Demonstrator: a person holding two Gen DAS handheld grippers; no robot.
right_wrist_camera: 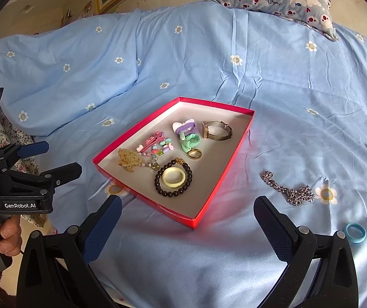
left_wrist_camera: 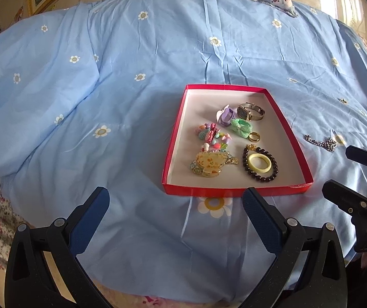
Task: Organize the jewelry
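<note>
On a bed under a blue flowered quilt (right_wrist_camera: 183,59), a red tray (right_wrist_camera: 210,200) holds a bead bracelet (right_wrist_camera: 157,179), watch (right_wrist_camera: 217,130) and hair ties, while a silver chain (right_wrist_camera: 288,191) and blue ring (right_wrist_camera: 355,232) lie on the quilt beside it, and the left gripper (left_wrist_camera: 175,202) and right gripper (right_wrist_camera: 187,211) both hover spread wide, holding nothing.

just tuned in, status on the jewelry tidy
Left gripper open, empty. Right gripper open, empty. Silver chain and blue ring lie outside the red tray. Path clear.
</note>
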